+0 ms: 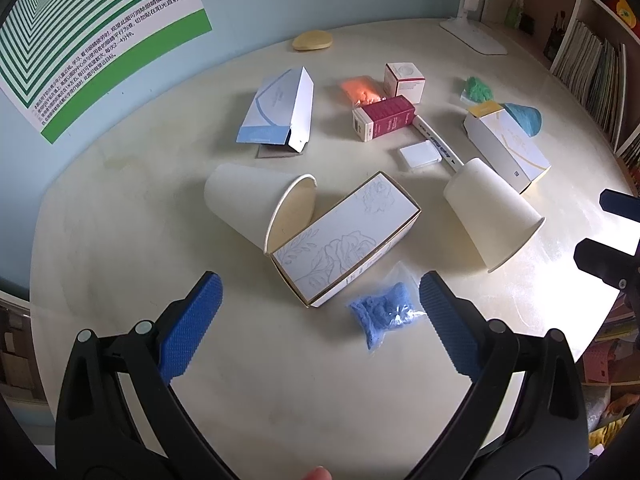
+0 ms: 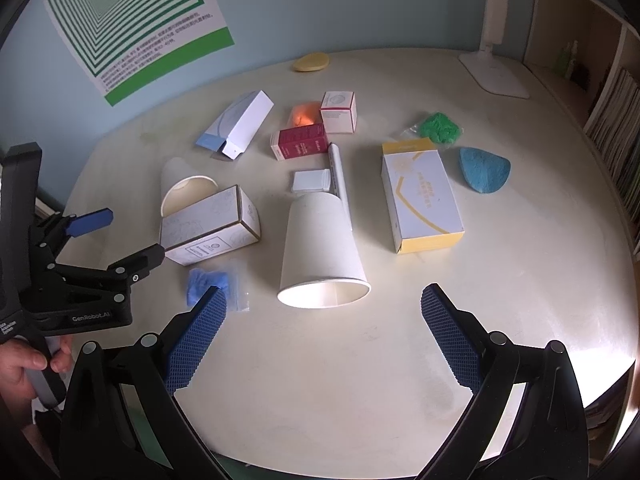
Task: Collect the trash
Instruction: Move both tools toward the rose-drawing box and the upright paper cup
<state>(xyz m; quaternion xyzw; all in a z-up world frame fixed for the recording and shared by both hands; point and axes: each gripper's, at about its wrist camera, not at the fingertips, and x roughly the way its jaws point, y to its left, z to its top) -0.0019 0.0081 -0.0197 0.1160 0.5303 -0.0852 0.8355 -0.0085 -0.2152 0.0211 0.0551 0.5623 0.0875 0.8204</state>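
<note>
Trash lies scattered on a round cream table (image 1: 280, 380). My left gripper (image 1: 320, 292) is open just short of a floral white box (image 1: 348, 240) and a blue crumpled bag (image 1: 384, 312), touching neither. One paper cup (image 1: 256, 204) lies on its side against that box, and another cup (image 1: 492, 212) lies to the right. My right gripper (image 2: 323, 292) is open, low over the table, right in front of the mouth of the tipped cup (image 2: 320, 240). A yellow-and-white box (image 2: 420, 196) lies beyond it to the right. The left gripper (image 2: 134, 232) shows at the left, held by a hand (image 2: 24, 360).
Farther back lie a blue-white box (image 1: 280, 108), a red box (image 1: 384, 118), a small pink-white box (image 1: 404, 80), orange (image 1: 360, 88) and green (image 1: 476, 88) bags, a marker (image 1: 436, 142), a white tub (image 1: 418, 155), blue (image 2: 484, 170) and yellow (image 1: 312, 40) sponges. A lamp base (image 2: 496, 72) and bookshelf (image 1: 588, 60) stand at the right.
</note>
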